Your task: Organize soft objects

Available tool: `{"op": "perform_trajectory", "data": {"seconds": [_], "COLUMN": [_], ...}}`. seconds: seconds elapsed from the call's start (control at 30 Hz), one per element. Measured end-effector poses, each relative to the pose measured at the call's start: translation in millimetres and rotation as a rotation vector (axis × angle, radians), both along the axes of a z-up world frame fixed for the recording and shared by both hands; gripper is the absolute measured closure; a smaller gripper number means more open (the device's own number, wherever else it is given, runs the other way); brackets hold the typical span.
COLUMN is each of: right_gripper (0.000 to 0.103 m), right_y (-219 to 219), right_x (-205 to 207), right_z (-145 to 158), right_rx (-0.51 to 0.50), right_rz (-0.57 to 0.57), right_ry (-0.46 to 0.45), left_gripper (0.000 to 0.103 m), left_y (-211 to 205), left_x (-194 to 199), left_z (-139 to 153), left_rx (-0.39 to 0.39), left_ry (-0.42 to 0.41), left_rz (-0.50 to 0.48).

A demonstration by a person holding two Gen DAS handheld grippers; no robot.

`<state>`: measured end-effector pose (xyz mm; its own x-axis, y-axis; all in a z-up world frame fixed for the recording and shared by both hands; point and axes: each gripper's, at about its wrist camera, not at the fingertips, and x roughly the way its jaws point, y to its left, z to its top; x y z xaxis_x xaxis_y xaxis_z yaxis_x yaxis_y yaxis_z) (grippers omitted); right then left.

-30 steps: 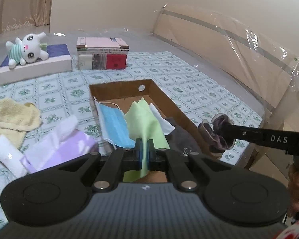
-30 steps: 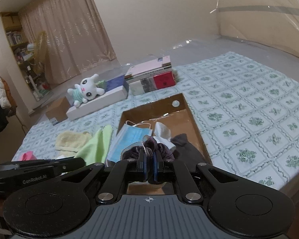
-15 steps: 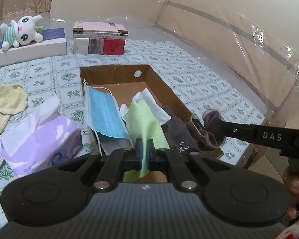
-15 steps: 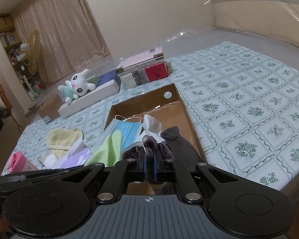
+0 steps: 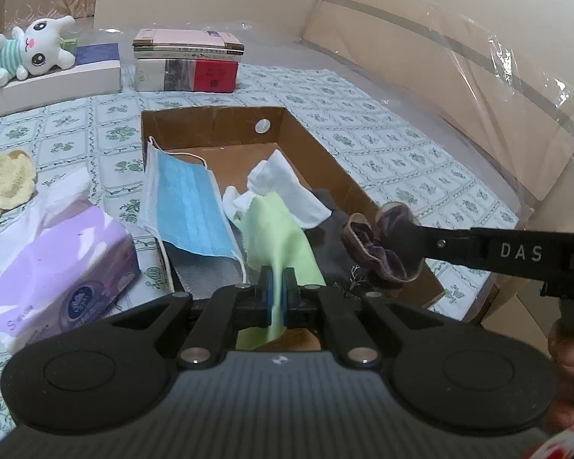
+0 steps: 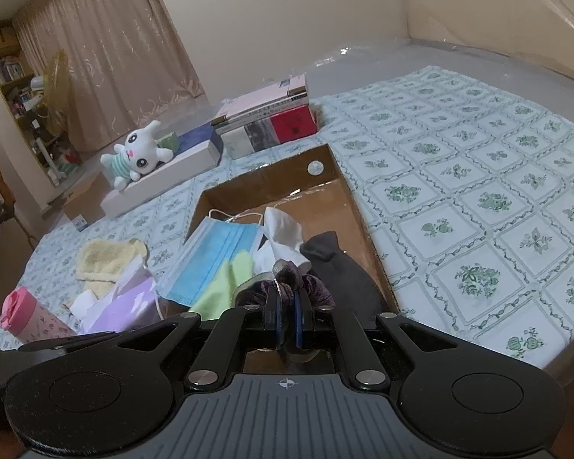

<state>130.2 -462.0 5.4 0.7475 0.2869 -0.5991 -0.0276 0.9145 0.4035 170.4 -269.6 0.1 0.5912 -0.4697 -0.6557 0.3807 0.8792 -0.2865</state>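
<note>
Green-patterned sheeting covers the bed (image 6: 478,199) where I am working, with a cardboard box (image 5: 313,145) lying open in the middle of it. My left tongs (image 5: 276,294) are clamped on a pale green cloth (image 5: 279,229), whose free end drapes down into the near part of the box. My right tongs (image 6: 287,319) are pinched shut on a dark purple scrunchie (image 5: 379,244), which hangs over the box's near right corner, above a dark grey sock (image 6: 340,267).

Already inside are a blue face mask (image 5: 187,206) leaning on the left wall and a white sock (image 5: 287,187) in the middle (the far half of the floor looks bare).

As I judge it, the step is dropping both pieces in. To do it well I would carry each one low over the box before letting go, so that nothing lands on the rim. The cloth is long and floppy: I would lay it forward onto the bare floor rather than pile it on the mask. The scrunchie is springy and may roll, so a low release over the sock suits it.

Outside, a purple tissue pack (image 5: 53,264) and a yellow towel (image 5: 4,179) wait on the left.
</note>
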Motion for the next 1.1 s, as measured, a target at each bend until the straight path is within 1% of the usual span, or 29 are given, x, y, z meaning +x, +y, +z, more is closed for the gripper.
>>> {"op": "perform_trajectory", "data": {"seconds": [0.03, 0.07, 0.13, 0.4, 0.57, 0.6, 0.67, 0.7, 0.77, 0.8, 0.83, 0.93, 1.0, 1.07, 1.1], "right_gripper": [0.096, 0.096, 0.096, 0.096, 0.096, 0.096, 0.096, 0.093, 0.074, 0.052, 0.041, 0.041, 0.041, 0.041, 0.041], "right_y": [1, 0, 1, 7, 12, 13, 14, 13, 12, 11, 10, 9, 8, 8, 9], "right_x": [1, 2, 3, 7, 9, 10, 12, 14, 13, 11, 8, 1, -7, -18, -24], "right_z": [-1, -2, -4, -18, -26, -27, -29, -30, -29, -27, -24, -17, -13, -11, -11], "right_rx": [-0.002, -0.002, -0.004, -0.013, -0.022, -0.022, -0.007, 0.013, 0.033, 0.035, 0.037, 0.044, 0.051, 0.078, 0.094], "right_rz": [0.002, 0.003, 0.005, 0.013, 0.014, 0.011, 0.016, 0.021, 0.010, -0.001, -0.012, -0.019, -0.036, -0.059, -0.070], "right_ry": [0.003, 0.004, 0.009, 0.030, 0.032, 0.027, 0.023, 0.018, -0.001, -0.016, -0.035, -0.044, -0.040, -0.037, -0.034], "left_gripper": [0.096, 0.089, 0.081, 0.078, 0.078, 0.077, 0.073, 0.072, 0.070, 0.070, 0.068, 0.066, 0.062, 0.051, 0.049], "left_y": [-1, 0, 2, 22, 38, 39, 42, 43, 46, 47, 48, 54, 58, 62, 65], "left_x": [0, 0, -2, -22, -34, -36, -38, -39, -40, -41, -42, -46, -51, -58, -60], "left_z": [-1, -3, -4, 2, 6, 8, 11, 12, 14, 15, 15, 17, 20, 23, 24], "left_rx": [0.004, 0.008, 0.010, 0.033, 0.029, 0.028, 0.021, 0.015, 0.014, 0.014, 0.015, 0.015, 0.021, 0.039, 0.046], "left_ry": [-0.001, -0.001, -0.010, -0.073, -0.095, -0.098, -0.106, -0.109, -0.114, -0.117, -0.119, -0.122, -0.143, -0.172, -0.182], "left_rz": [-0.004, -0.006, -0.006, 0.010, 0.030, 0.033, 0.037, 0.039, 0.043, 0.044, 0.048, 0.056, 0.062, 0.071, 0.075]}}
